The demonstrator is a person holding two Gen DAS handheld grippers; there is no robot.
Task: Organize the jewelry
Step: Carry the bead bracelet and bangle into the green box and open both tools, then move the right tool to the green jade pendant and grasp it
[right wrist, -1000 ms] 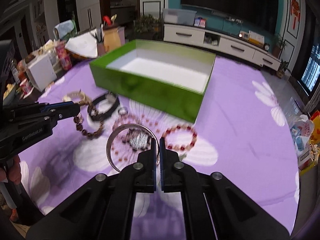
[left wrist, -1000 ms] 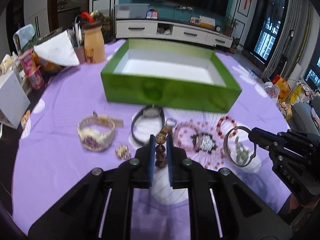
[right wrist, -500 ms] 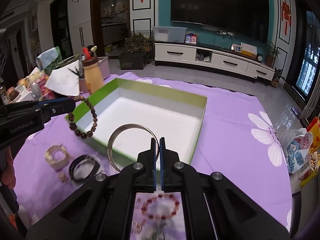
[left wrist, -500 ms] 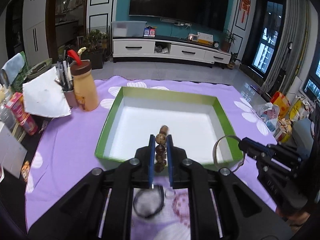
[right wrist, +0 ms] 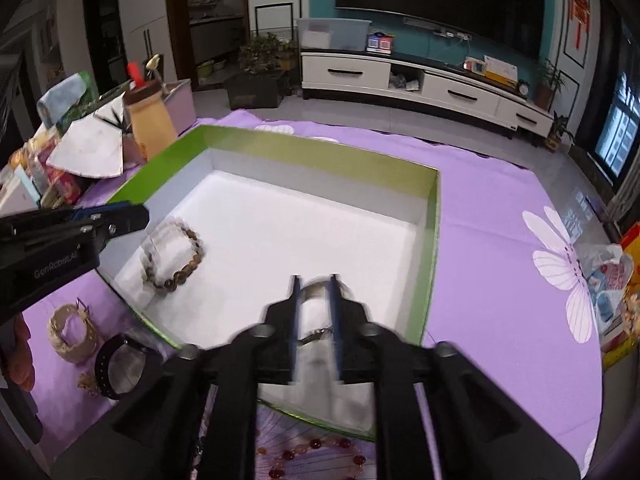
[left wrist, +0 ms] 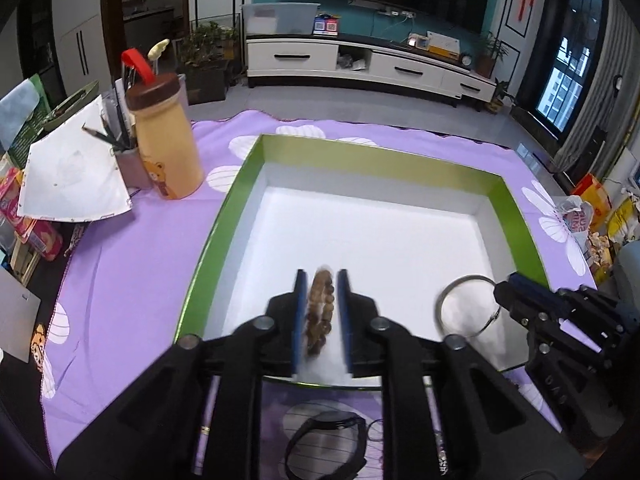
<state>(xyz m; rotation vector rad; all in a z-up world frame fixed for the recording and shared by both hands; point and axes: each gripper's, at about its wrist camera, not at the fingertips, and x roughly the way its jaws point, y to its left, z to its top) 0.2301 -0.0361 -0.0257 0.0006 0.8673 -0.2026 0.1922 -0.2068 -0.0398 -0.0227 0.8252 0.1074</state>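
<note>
In the left wrist view, at 9 o'clock, we saw a tan bottle (left wrist: 166,140) standing on the purple-clothed counter (left wrist: 132,264) beside the green box (left wrist: 208,248). At 6 o'clock the left tongs (left wrist: 321,312) hung over the box's white floor, their jaws opening, and the brown bead bracelet (left wrist: 320,312), blurred, lay loose in the gap between the blue pads (left wrist: 299,320). A black band (left wrist: 326,444) rested on the cloth beneath them.

At 3 o'clock the silver bangle (left wrist: 468,306) sat at the tip of the right tongs (left wrist: 506,294), inside the box. In the right wrist view those tongs (right wrist: 316,320) were likewise opening, the bangle (right wrist: 320,312) blurred between the fingers; we could not tell whether the pads still touched it. A red bead bracelet (right wrist: 312,456) lay on the cloth at 6 o'clock.
</note>
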